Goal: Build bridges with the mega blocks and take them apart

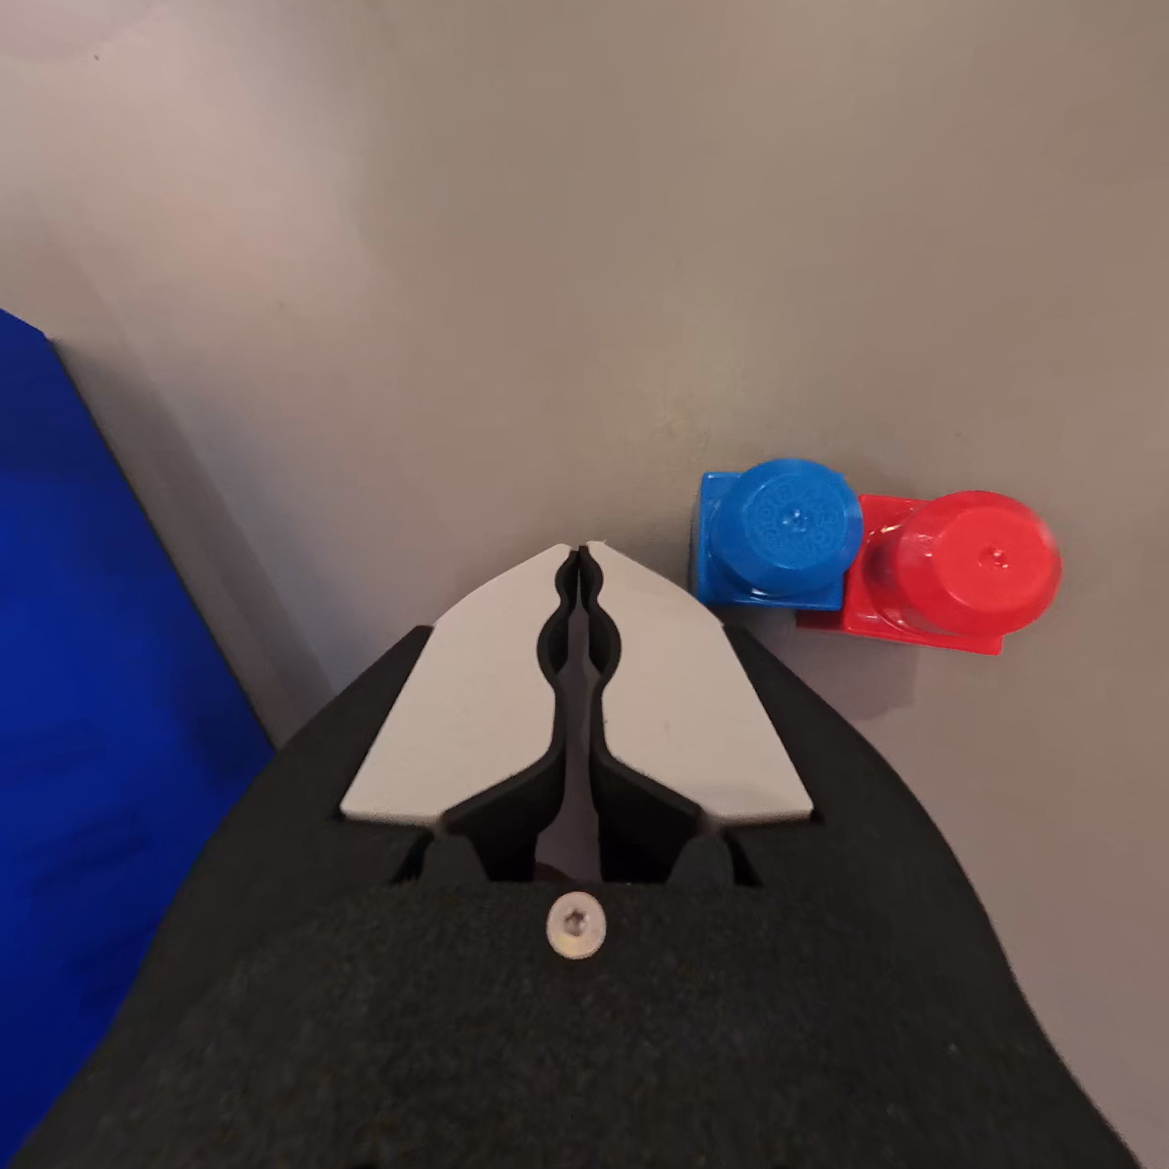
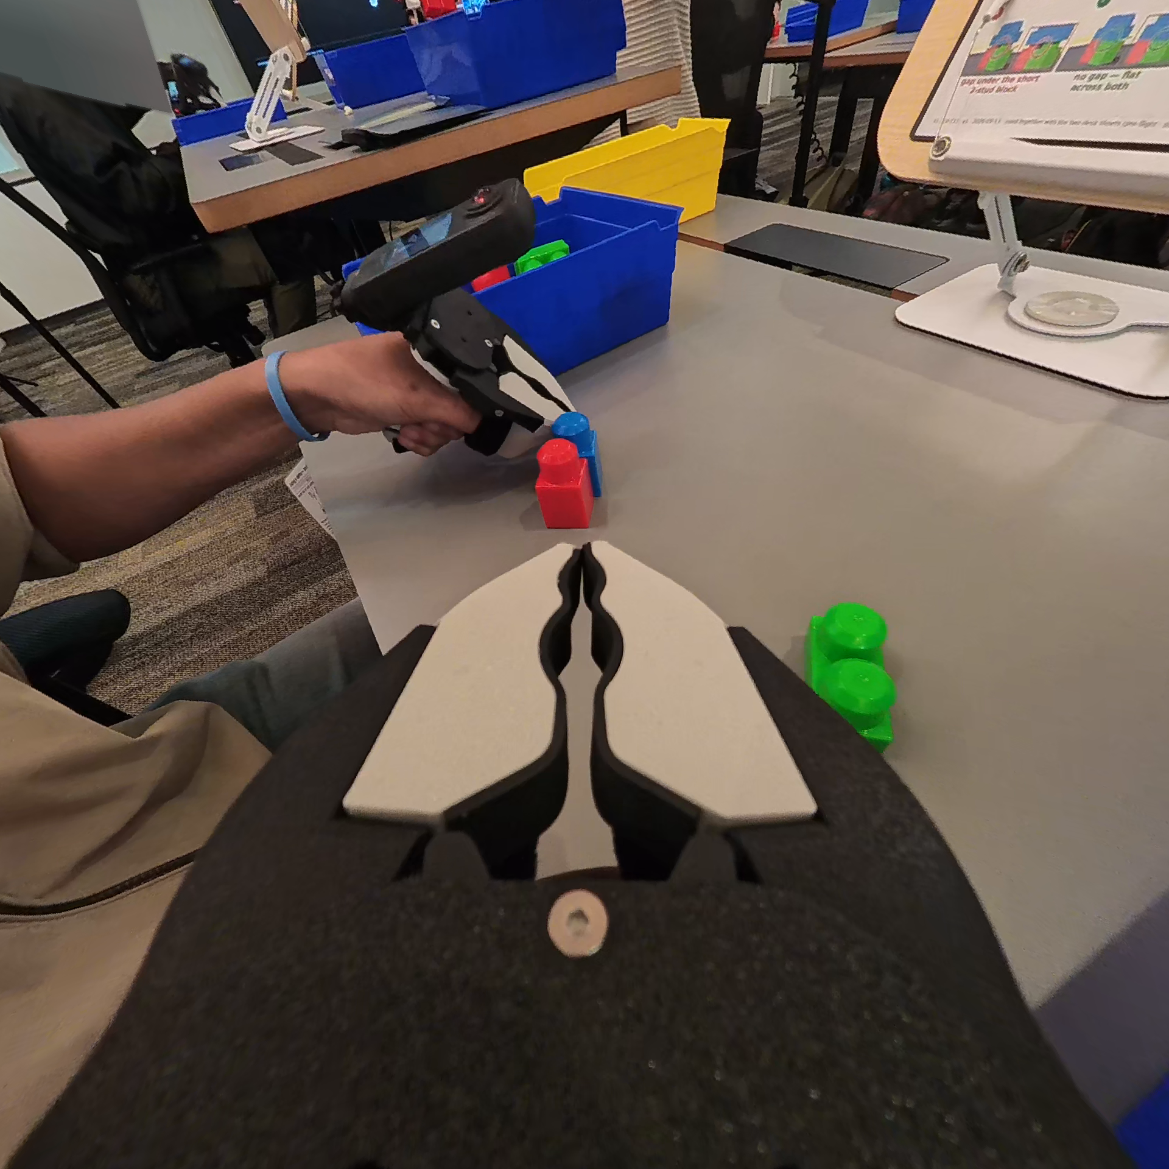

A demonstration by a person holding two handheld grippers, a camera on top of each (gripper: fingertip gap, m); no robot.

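A blue one-stud block (image 1: 775,538) and a red one-stud block (image 1: 949,569) stand side by side on the grey table (image 1: 569,253). My left gripper (image 1: 581,550) is shut and empty, hovering above the table just left of the blue block. In the right wrist view the left gripper (image 2: 560,417) points down beside the blue block (image 2: 579,443), with the red block (image 2: 563,484) in front. My right gripper (image 2: 582,549) is shut and empty, above the table near the red block. A green two-stud block (image 2: 851,674) lies on the table to its right.
A blue bin (image 2: 588,291) holding more blocks stands at the far left of the table (image 2: 822,474), also edging the left wrist view (image 1: 82,632). A yellow bin (image 2: 639,164) sits behind it. A white stand (image 2: 1037,329) with an instruction sheet is at the back right. A person's arm (image 2: 190,455) reaches in from the left. About 30 cm separates my left fingertips from my right.
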